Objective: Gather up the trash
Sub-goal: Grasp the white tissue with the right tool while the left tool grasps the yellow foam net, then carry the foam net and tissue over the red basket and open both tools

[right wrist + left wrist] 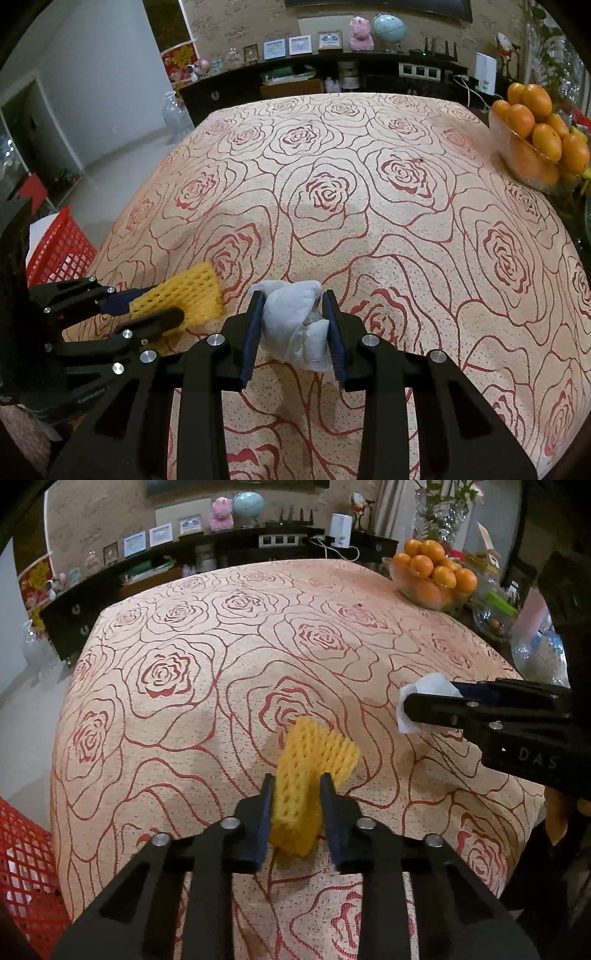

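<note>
The left tool is clenched on a yellow foam net, its blue pads pinching the net's near end while the far end flares out above the rose-patterned cloth of the desk. The right tool is clenched on a crumpled white tissue, held just clear of the cloth near the desk's front edge. Seen from the left wrist, the two tools sit close together, the right one coming in from the right side with the tissue poking past its tips.

A red mesh basket stands off the desk's left edge, lower than the top; it looks like the likely place for the trash.

The risks, as I judge them: the net is soft and springy, so a shallow pinch could let it slip out on the way across. The tissue is light and might cling to a pad on release. With both tools so near, swinging left together could knock them. The bowl of oranges at the far right corner is well apart.
</note>
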